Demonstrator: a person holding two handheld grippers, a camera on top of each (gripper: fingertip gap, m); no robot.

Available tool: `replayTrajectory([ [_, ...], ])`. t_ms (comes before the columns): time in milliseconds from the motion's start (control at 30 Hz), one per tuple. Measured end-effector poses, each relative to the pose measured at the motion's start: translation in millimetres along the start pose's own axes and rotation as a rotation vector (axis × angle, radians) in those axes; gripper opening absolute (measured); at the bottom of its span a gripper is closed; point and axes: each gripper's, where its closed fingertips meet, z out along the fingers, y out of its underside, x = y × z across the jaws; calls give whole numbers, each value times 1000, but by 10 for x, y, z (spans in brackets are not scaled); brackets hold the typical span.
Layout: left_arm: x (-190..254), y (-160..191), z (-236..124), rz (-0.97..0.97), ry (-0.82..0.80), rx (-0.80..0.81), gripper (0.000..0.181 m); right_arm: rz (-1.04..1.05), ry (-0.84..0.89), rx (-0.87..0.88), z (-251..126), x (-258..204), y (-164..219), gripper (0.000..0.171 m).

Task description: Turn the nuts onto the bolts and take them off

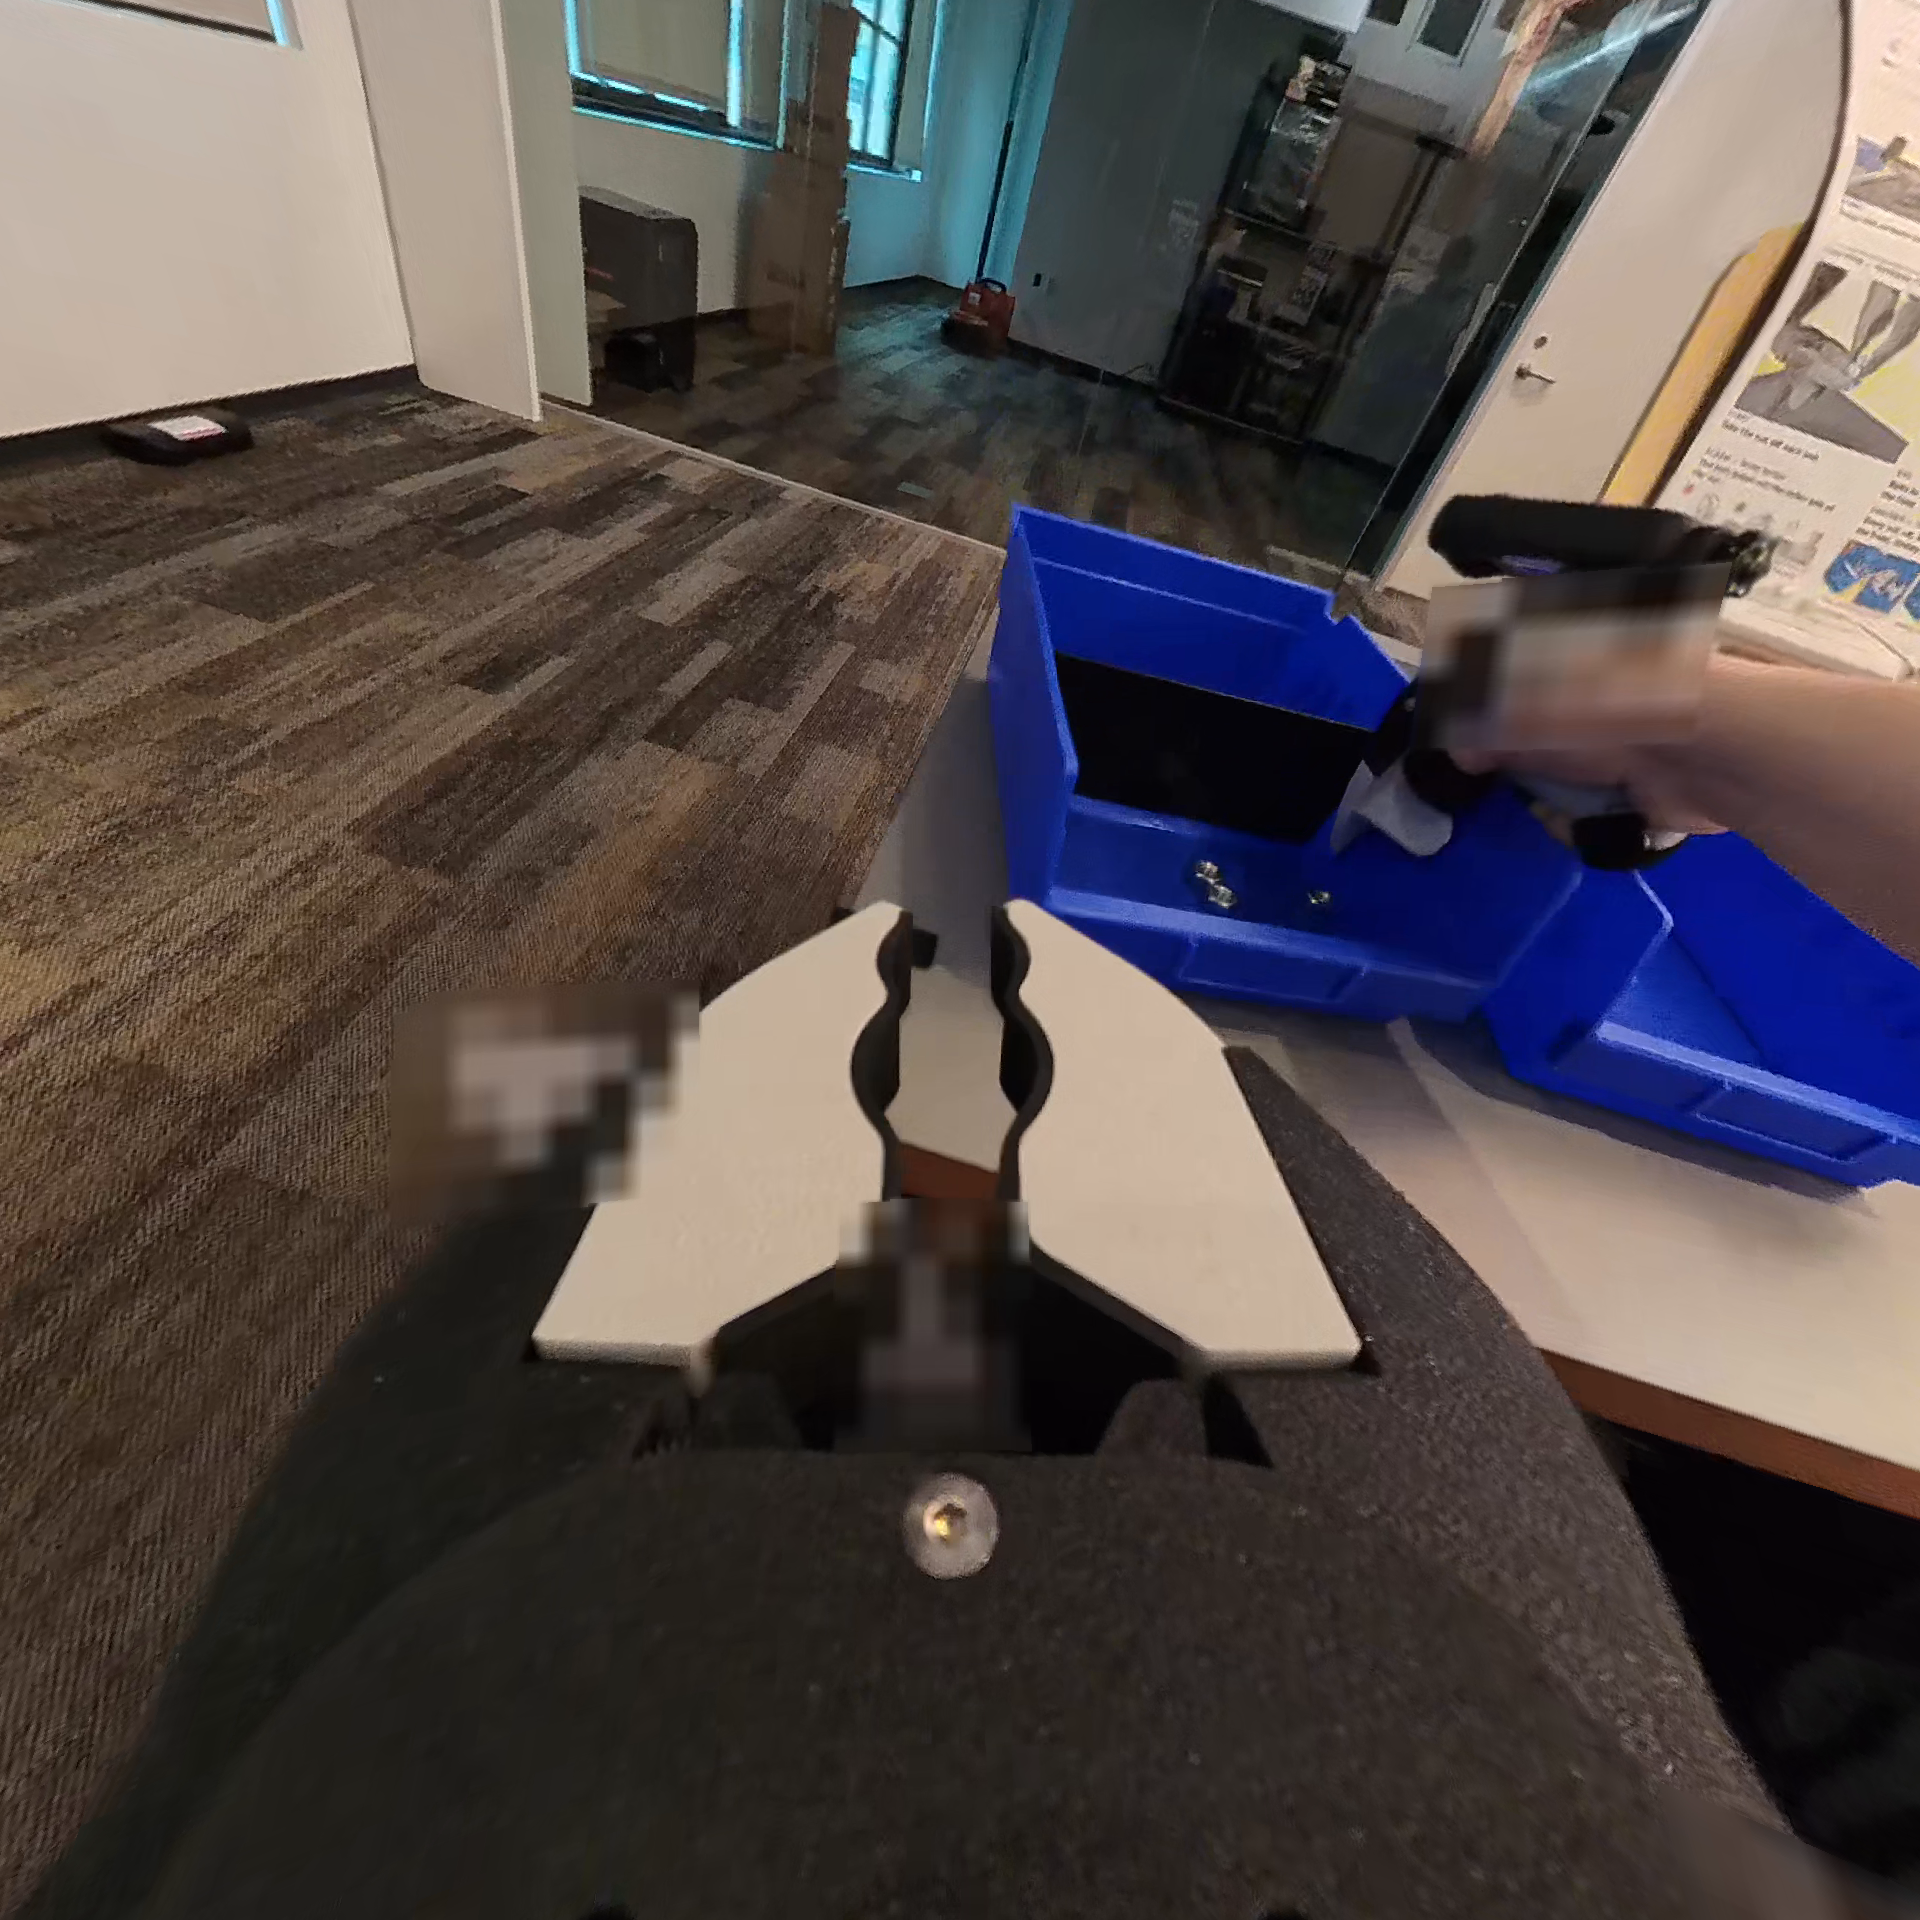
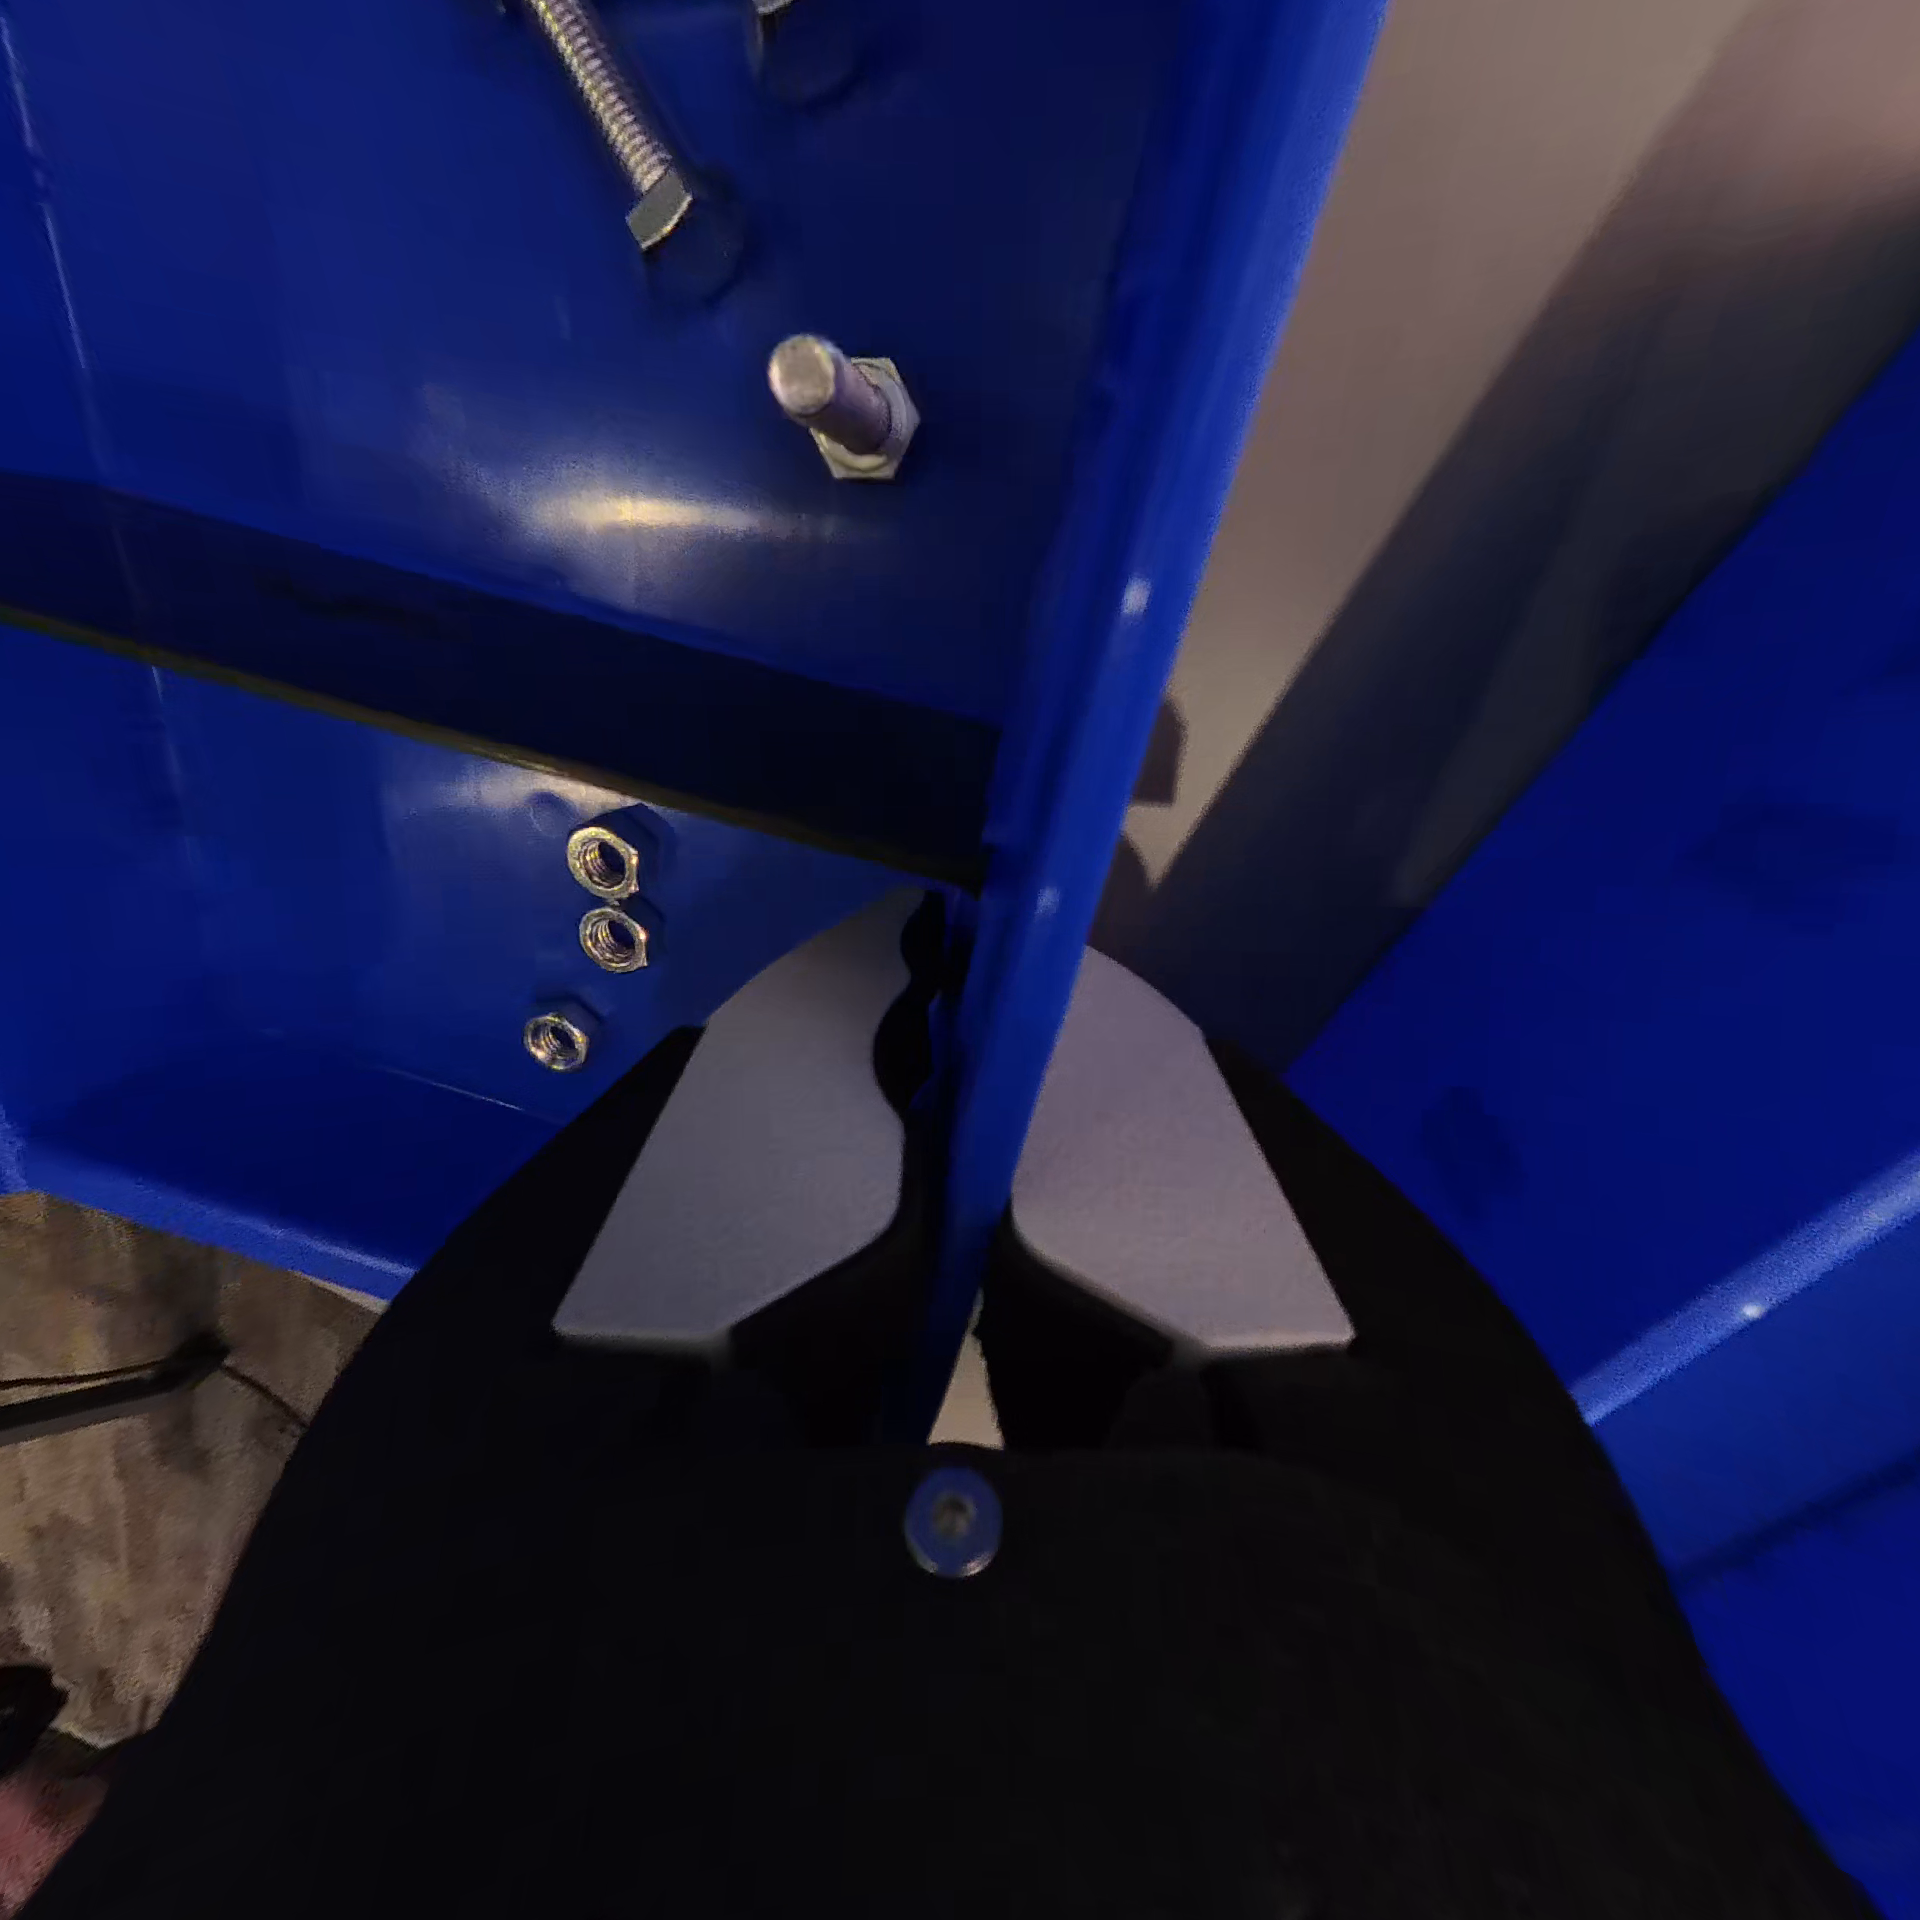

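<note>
A blue bin point(image 1: 1278, 966) stands on the table, split by a black divider point(image 2: 499, 686). Three loose nuts point(image 2: 613, 938) lie on its floor in front of the divider; they also show in the left wrist view point(image 1: 1214, 883). Behind the divider one bolt point(image 2: 847, 405) stands on its head and another bolt point(image 2: 613, 114) lies flat. My right gripper point(image 2: 997, 935) straddles the bin's side wall point(image 2: 1081, 520), one finger inside and one outside, shut on it. My left gripper point(image 1: 951, 925) is slightly open and empty, over the table's near left corner, short of the bin.
A second blue bin point(image 1: 1714, 1060) sits just right of the first, nearly touching it. The white table point(image 1: 1558, 1247) ends close to my left gripper, with carpet floor point(image 1: 416, 727) beyond. A hand point(image 1: 1662, 748) holds the right gripper. A poster point(image 1: 1849, 364) leans at the far right.
</note>
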Motion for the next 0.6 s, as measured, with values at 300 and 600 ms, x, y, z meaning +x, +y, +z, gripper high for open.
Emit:
replayTrajectory([
  [300, 307, 49, 1261, 173, 72, -125, 33, 5, -89, -14, -54, -142, 129, 19],
  [600, 230, 335, 1781, 412, -36, -319, 11, -153, -150, 1, -503, -207, 106, 35],
])
